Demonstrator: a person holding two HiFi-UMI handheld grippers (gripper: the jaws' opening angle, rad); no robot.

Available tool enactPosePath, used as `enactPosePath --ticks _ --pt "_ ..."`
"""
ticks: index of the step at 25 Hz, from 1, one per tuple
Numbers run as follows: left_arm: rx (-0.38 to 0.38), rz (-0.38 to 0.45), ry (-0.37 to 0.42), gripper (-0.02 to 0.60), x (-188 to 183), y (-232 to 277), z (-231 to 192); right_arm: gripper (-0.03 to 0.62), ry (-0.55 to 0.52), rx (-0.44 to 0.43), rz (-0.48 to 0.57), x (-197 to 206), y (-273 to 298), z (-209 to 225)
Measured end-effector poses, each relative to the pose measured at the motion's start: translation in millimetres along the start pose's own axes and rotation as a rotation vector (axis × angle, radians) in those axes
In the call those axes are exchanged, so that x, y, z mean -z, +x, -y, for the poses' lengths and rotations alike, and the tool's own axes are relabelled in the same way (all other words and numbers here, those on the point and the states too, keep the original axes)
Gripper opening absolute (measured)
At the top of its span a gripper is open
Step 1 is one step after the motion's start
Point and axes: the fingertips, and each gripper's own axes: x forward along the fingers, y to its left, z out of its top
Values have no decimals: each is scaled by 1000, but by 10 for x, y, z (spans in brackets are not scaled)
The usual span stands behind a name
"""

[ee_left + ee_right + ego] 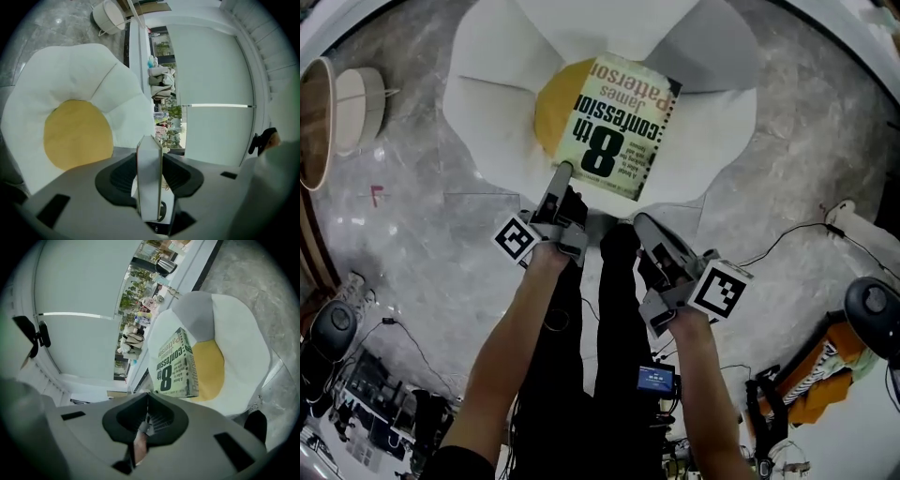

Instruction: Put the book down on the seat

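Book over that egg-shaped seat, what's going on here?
A person is working two handheld tongs. The left tongs are clamped on the near edge of a paperback book, holding it over the yellow centre of the white seat. The right tongs hang beside it, shut and empty. Whether the book rests on the seat yet isn't clear, and it is not yet released.
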Motion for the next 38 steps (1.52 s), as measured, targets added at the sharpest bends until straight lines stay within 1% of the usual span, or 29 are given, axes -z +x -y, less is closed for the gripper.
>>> enactPosePath --ticks 3,5,6,7,9,11,13,15,18,22,24,26,28,33,37,38 --pt "4 22 -27 175 53 -11 -42 15 -8 0 3 54 -73 -30" --pt "-16 30 -21 175 44 3 -40 17 9 -6 -8 54 -105 -78" --pt "-38 32 -15 175 22 -7 5 17 28 -8 -14 57 -123 -152" --pt "-67 31 -13 175 3 -50 86 15 55 -4 -20 70 -159 -270" --pt "-120 25 -28 175 13 -170 335 15 105 31 -14 82 -298 -607" --pt "-120 24 -52 175 26 -196 590 15 117 55 15 13 -400 -951" --pt "-98 25 -59 175 9 -159 694 17 101 42 42 -44 -385 -1144" --pt "-97 23 -58 175 14 -130 636 15 77 35 44 -42 -326 -1171" --pt "-117 21 -55 175 28 -122 526 17 57 47 23 -1 -259 -1182" --pt "-125 12 -55 175 7 -112 573 17 61 74 28 31 -285 -1287" --pt "-142 -4 -34 175 5 -126 578 15 58 90 32 63 -335 -1303" --pt "-176 -27 9 175 -15 -140 538 15 52 102 31 113 -348 -1305" --pt "-189 -43 32 175 -31 -132 524 15 50 105 31 179 -337 -1328" --pt "-190 -62 29 175 -15 -111 482 15 48 99 25 349 -326 -1368" --pt "-160 -60 -7 175 48 -48 498 15 51 86 17 376 -338 -1386" --pt "-163 -62 -6 175 54 -47 494 15 52 84 21 370 -341 -1392"
